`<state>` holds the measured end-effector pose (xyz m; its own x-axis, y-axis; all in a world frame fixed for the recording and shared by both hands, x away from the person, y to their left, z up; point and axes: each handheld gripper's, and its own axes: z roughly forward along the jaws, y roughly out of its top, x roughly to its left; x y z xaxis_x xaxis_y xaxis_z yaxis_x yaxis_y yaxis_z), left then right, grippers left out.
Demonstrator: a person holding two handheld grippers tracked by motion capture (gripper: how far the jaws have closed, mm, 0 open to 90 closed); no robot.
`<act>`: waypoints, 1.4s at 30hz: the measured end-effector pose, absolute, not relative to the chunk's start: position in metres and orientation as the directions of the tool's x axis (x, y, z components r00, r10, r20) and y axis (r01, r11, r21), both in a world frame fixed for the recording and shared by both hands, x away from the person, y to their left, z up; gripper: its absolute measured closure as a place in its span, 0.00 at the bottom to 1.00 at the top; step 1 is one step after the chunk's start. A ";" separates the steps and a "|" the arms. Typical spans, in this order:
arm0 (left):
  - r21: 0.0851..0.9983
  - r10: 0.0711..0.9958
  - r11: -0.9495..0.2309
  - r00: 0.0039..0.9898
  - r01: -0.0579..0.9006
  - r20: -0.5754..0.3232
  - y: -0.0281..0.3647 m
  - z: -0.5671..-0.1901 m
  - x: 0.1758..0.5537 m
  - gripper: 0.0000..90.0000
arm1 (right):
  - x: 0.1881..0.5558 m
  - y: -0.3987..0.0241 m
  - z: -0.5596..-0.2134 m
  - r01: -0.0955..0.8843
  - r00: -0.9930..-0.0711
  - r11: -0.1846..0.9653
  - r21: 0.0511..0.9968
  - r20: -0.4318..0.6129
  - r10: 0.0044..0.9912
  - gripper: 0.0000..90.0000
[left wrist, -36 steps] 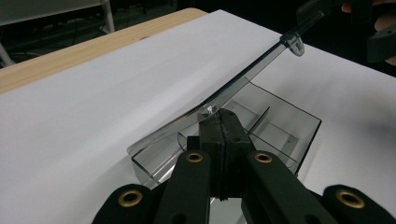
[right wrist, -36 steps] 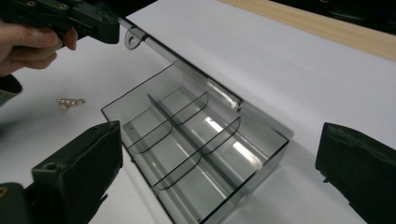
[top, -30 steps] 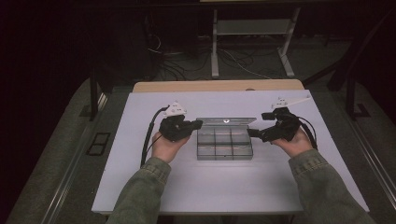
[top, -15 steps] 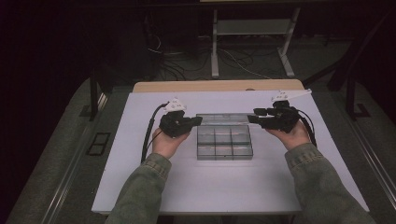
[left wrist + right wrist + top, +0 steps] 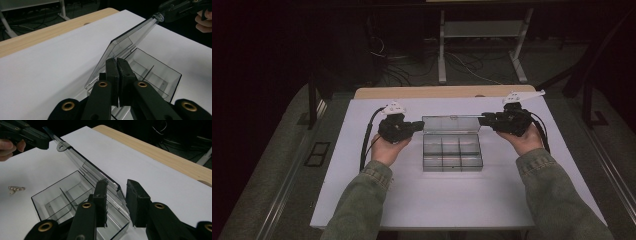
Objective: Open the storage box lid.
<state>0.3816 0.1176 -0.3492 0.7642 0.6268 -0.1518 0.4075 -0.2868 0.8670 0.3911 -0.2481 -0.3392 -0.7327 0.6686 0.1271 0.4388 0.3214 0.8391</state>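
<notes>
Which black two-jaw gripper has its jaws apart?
The right gripper: its jaws, just closing, leave a gap around the clear plastic lid's corner; the left gripper's meet.

A white counter (image 5: 387, 200) with a light wooden strip (image 5: 422, 92) along its far edge carries the things. At its middle a clear plastic compartment box (image 5: 452, 155) stands directly on the white surface, its lid (image 5: 451, 124) raised at the far side. Near the box, on the bare white, lies a small pale trinket (image 5: 15, 189), too small to tell what it is.
</notes>
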 end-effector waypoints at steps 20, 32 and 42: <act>0.863 0.652 -0.250 0.735 0.439 -0.185 0.116 -0.343 0.407 0.73 | 0.405 -0.247 -0.338 0.450 -0.731 0.298 0.842 0.155 0.665 0.77; 0.871 0.614 -0.184 0.745 0.455 -0.260 0.109 -0.355 0.419 0.76 | 0.411 -0.247 -0.338 0.457 -0.729 0.292 0.840 0.165 0.664 0.77; 0.877 0.619 -0.146 0.734 0.459 -0.280 0.111 -0.357 0.423 0.77 | 0.418 -0.248 -0.348 0.483 -0.723 0.284 0.828 0.194 0.663 0.73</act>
